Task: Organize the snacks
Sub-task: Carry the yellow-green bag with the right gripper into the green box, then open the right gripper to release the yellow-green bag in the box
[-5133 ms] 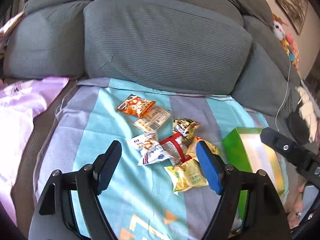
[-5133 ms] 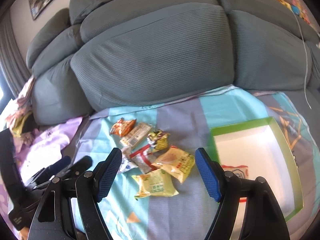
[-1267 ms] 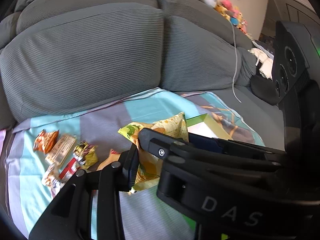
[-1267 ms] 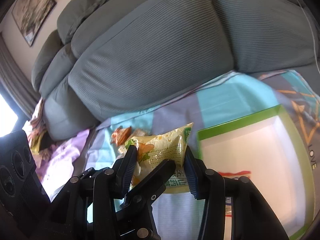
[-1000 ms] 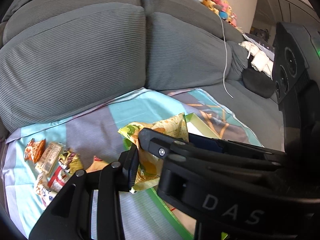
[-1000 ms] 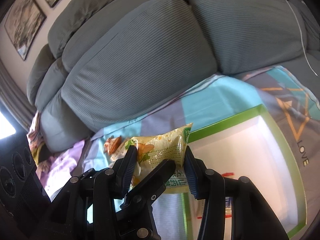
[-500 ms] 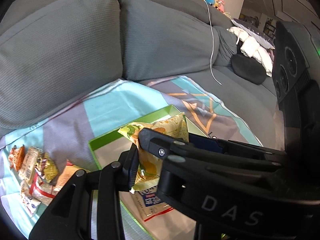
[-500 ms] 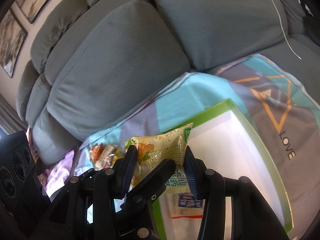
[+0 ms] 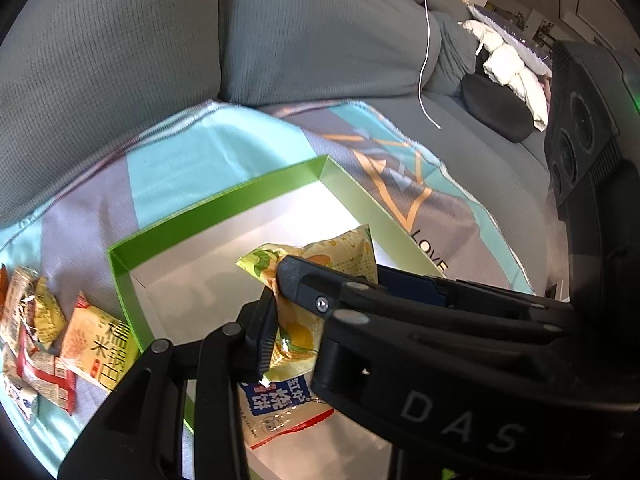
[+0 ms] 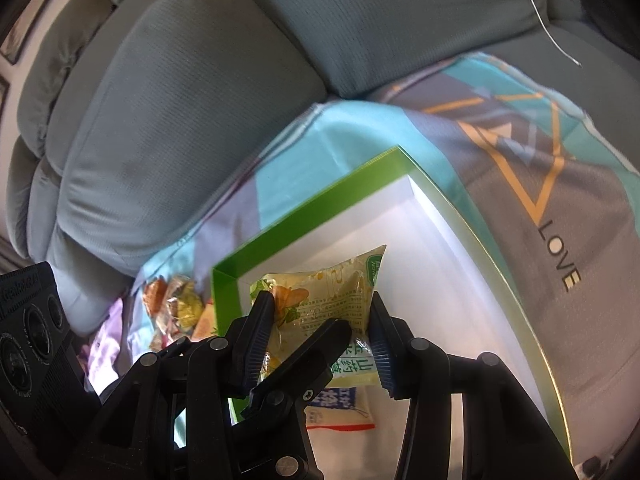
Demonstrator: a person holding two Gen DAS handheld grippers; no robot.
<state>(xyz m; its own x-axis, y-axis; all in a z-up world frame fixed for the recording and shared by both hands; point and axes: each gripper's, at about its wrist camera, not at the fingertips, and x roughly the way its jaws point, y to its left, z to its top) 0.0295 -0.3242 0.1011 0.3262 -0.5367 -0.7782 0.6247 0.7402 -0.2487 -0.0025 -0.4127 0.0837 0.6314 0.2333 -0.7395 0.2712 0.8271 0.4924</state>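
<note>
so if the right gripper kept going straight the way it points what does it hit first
Probably the white floor of the green box. The right gripper, with the left gripper, holds the yellow snack packet over the box, near the blue-and-white packet inside. Depth is unclear.

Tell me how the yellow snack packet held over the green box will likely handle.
The yellow snack packet looks puffy and crinkled, so probably light and soft rather than stiff. Its glossy film may slip. Both the left tool and the right tool pinch it, and its top corner stands free, so it likely keeps some shape.
</note>
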